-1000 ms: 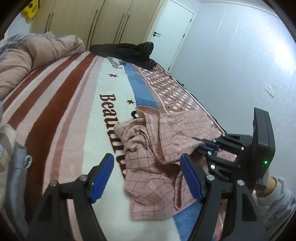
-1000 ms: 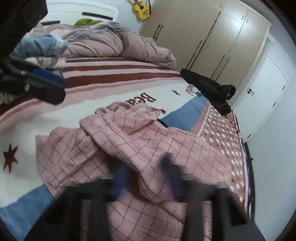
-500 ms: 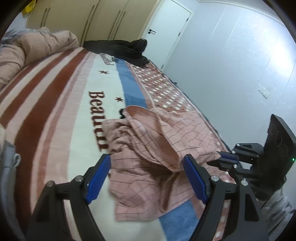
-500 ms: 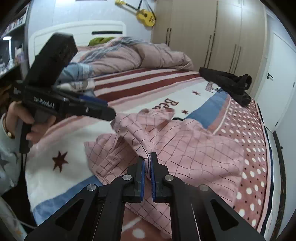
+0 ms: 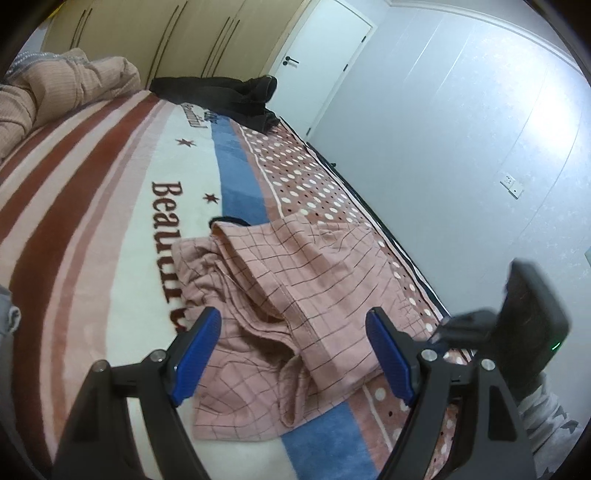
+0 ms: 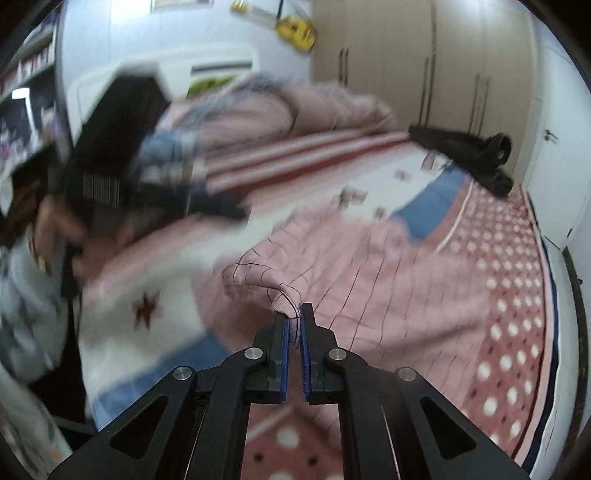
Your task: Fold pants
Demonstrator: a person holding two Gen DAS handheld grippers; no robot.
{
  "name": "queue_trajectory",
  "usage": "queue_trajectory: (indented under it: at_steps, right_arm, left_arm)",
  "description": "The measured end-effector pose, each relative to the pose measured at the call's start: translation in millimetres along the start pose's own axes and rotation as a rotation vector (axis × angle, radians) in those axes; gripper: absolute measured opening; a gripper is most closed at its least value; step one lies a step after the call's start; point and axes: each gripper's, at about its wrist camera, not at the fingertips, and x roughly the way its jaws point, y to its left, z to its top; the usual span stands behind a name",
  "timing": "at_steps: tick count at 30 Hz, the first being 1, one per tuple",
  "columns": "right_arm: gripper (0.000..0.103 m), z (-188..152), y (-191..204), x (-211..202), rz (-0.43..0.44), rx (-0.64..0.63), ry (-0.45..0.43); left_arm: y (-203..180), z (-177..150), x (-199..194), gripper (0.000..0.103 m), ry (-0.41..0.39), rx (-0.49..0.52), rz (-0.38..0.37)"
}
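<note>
**Pink checked pants pinched at one edge on the bed**

While the bed (image 5: pixel 110 229) filled most of both views, its blanket showed red and cream stripes, a blue band, a dotted pink border and dark lettering. Pale wardrobes (image 5: pixel 177 33) and a white door (image 5: pixel 325 62) stood behind it, with a grey wall (image 5: pixel 461 129) along the dotted side. A black garment (image 5: pixel 229 92) lay near the far end, and a rumpled pink quilt (image 5: pixel 59 88) was heaped beside it.

The pants (image 5: pixel 295 295), pink with a dark grid, lay crumpled across the blue band and dotted border. The left gripper (image 5: pixel 291 356) hung just above their near part, its blue fingers (image 5: pixel 195 354) spread wide and, having just been opening, touching no cloth, though fabric lay below the gap. The right gripper (image 6: pixel 293 332) had its fingers clenched on a raised fold of the pants' edge. In the blurred right wrist view a hand (image 6: pixel 62 236) seemed to hold the other gripper's handle, at the left.
</note>
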Motion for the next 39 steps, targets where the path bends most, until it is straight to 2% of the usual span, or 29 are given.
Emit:
queue_trajectory:
  at_steps: [2, 6, 9, 10, 12, 14, 16, 17, 20, 23, 24, 25, 26, 27, 31, 35, 39]
  right_arm:
    - [0.000, -11.8, -3.2, 11.1, 0.030, 0.047, 0.021]
    - [0.004, -25.9, -2.4, 35.2, 0.004, 0.050, 0.065]
    - [0.007, -26.6, -5.1, 34.1, -0.002, 0.074, 0.070]
    - [0.018, -26.1, -5.2, 29.0, 0.003, 0.078, 0.061]
    - [0.034, -24.5, -5.5, 7.8, -0.003, 0.075, 0.004]
    - [0.036, -25.3, -7.5, -11.7, -0.050, 0.062, -0.028]
    - [0.036, -29.6, -14.2, -28.4, -0.126, 0.053, -0.039]
    - [0.037, -34.1, -18.3, -34.5, -0.195, 0.037, -0.032]
    - [0.037, -44.2, -36.1, -37.3, -0.284, 0.048, -0.006]
    - [0.037, -50.4, -50.7, -31.0, -0.344, 0.069, 0.017]
    - [0.037, -52.2, -56.7, -27.0, -0.360, 0.079, 0.023]
    - [0.037, -53.4, -61.6, -23.5, -0.356, 0.089, 0.026]
    - [0.037, -54.2, -64.2, -21.2, -0.344, 0.093, 0.027]
    - [0.037, -55.3, -65.8, -18.2, -0.335, 0.093, 0.031]
    - [0.039, -58.7, -63.2, -8.0, -0.364, 0.068, 0.057]
    - [0.046, -67.3, -71.3, -5.4, -0.344, 0.124, 0.083]
    - [0.046, -63.4, -64.3, -11.7, -0.365, 0.111, 0.041]
  left_arm:
    - [-3.2, -2.1, 4.8, 0.077, 0.016, -0.002, -0.012]
    - [-9.2, -5.6, 12.0, 0.077, 0.030, 0.005, 0.005]
    - [-13.0, -9.1, 19.8, 0.077, 0.049, 0.007, 0.008]
    - [-15.6, -10.7, 22.6, 0.077, 0.055, 0.015, 0.010]
    - [-21.7, -14.3, 28.3, 0.077, 0.060, 0.029, 0.005]
    - [-25.9, -16.6, 32.4, 0.074, 0.068, 0.029, -0.017]
    - [-32.4, -18.4, 37.7, 0.067, 0.082, 0.037, -0.030]
    - [-35.8, -19.5, 40.0, 0.066, 0.088, 0.048, -0.024]
    - [-42.0, -25.0, 48.7, 0.058, 0.111, 0.079, 0.010]
    - [-42.5, -31.4, 59.1, 0.038, 0.134, 0.117, 0.088]
    - [-41.2, -33.4, 62.8, 0.025, 0.143, 0.128, 0.127]
    - [-38.5, -35.4, 66.8, 0.019, 0.154, 0.135, 0.166]
    - [-35.5, -37.3, 69.3, 0.017, 0.162, 0.137, 0.177]
    - [-32.6, -38.8, 70.6, 0.010, 0.166, 0.138, 0.182]
    - [-23.8, -43.0, 65.7, 0.008, 0.155, 0.176, 0.240]
    - [-17.0, -45.7, 56.0, 0.007, 0.152, 0.173, 0.249]
    - [-10.3, -41.0, 42.9, 0.005, 0.129, 0.138, 0.227]
